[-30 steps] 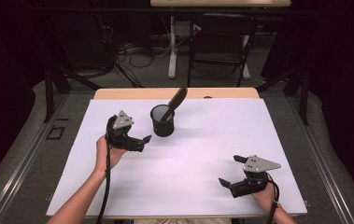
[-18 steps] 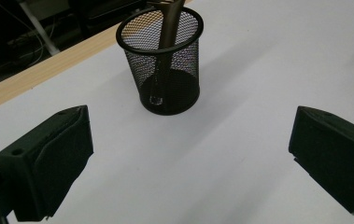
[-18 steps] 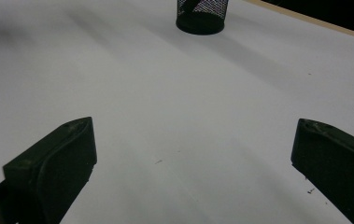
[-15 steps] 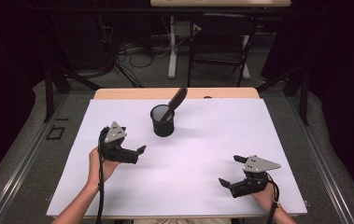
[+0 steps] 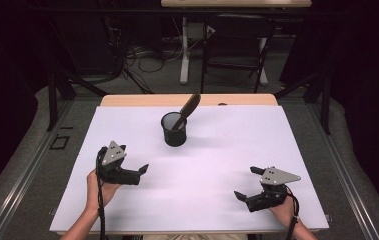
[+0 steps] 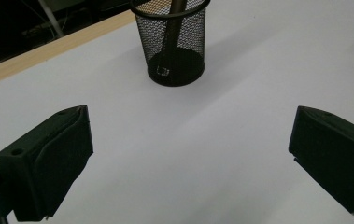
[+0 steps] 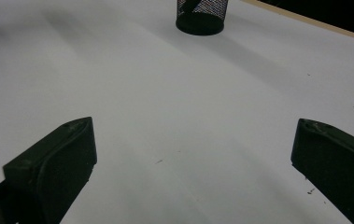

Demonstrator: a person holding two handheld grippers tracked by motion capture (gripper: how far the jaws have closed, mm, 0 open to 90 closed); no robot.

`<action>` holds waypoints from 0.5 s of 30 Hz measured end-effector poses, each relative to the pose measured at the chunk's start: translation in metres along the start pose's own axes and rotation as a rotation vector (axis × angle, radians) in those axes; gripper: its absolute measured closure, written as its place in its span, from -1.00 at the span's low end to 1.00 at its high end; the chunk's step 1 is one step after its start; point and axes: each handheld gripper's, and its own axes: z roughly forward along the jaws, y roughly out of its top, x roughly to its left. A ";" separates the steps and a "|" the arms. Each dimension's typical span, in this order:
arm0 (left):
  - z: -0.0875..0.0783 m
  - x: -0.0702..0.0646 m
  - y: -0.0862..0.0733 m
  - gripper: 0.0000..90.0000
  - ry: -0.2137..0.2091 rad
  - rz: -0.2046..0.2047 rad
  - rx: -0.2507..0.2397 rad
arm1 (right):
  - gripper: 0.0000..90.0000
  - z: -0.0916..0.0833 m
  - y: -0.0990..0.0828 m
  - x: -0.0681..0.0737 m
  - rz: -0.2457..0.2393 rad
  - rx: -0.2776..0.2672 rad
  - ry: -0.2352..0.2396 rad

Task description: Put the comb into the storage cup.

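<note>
Fingers of the left gripper are spread wide with nothing between them; in the left gripper view only bare white worktop shows in the gap. Right gripper is the same: fingers wide apart, empty, low over the white sheet near the worktop's near right corner.

The thing in play is the black wire-mesh cylindrical pen cup, upright on the worktop, toward the far edge, a bit left of centre. A dark flat-bladed utensil with a brown handle stands in it, leaning right, blade end sticking out above the rim. It leans because the cup is wider than the handle, so the rim props it. Through the mesh in the left gripper view the handle runs down to the cup floor.

Left gripper sits at the near left, fingers aimed roughly right and toward the cup, well apart from it. The cup is dead ahead in its own camera, so it looks like the gripper paired with the cup. Right gripper is well apart too, with the cup at the top of its view.

Judgement: utensil is in the cup, both grippers empty and clear, so the placing looks done, or a fresh reach has not begun.

Pale wooden strip shows beyond the white sheet's far edge.
</note>
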 end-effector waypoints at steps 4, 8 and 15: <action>-0.005 -0.001 -0.006 -1.00 0.008 -0.008 0.001 | -1.00 0.000 0.000 0.000 -0.001 0.004 0.001; -0.009 -0.002 -0.013 -1.00 0.013 -0.019 0.000 | -1.00 0.000 0.000 0.000 0.000 0.003 0.000; -0.016 -0.006 -0.022 -1.00 0.024 -0.029 -0.024 | -1.00 0.000 0.001 0.001 0.002 0.000 0.001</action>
